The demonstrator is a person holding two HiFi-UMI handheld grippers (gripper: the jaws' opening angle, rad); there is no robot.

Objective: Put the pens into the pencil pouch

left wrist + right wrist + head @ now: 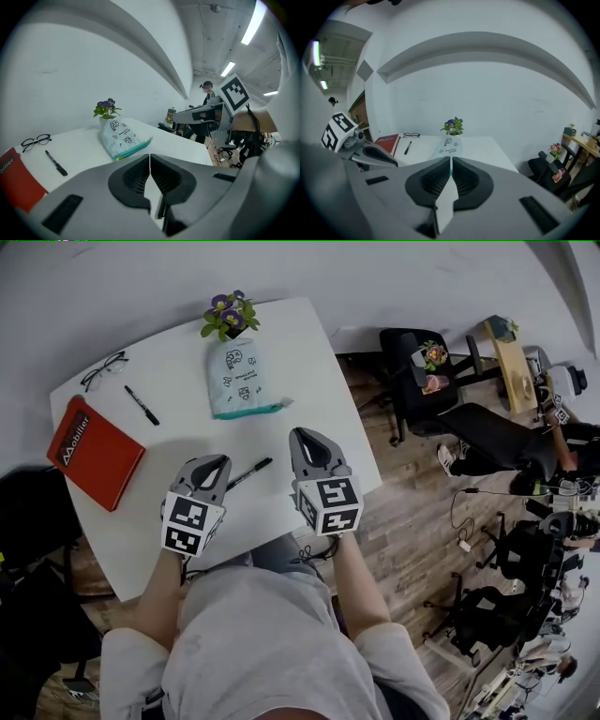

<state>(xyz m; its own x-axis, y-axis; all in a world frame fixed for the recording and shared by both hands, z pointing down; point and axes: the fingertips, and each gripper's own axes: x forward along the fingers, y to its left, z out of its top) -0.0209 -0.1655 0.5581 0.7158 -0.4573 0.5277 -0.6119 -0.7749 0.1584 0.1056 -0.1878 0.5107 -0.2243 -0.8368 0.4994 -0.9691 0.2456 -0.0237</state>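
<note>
Head view: left tongs [223, 462], right tongs [299, 433] each closed; pen [250, 472] between them, pencil pouch [239, 381] ahead.

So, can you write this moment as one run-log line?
left tongs: shut, empty | right tongs: shut, empty | near pen: on table, by left tongs | far pen: on table | pencil pouch: on table
</note>
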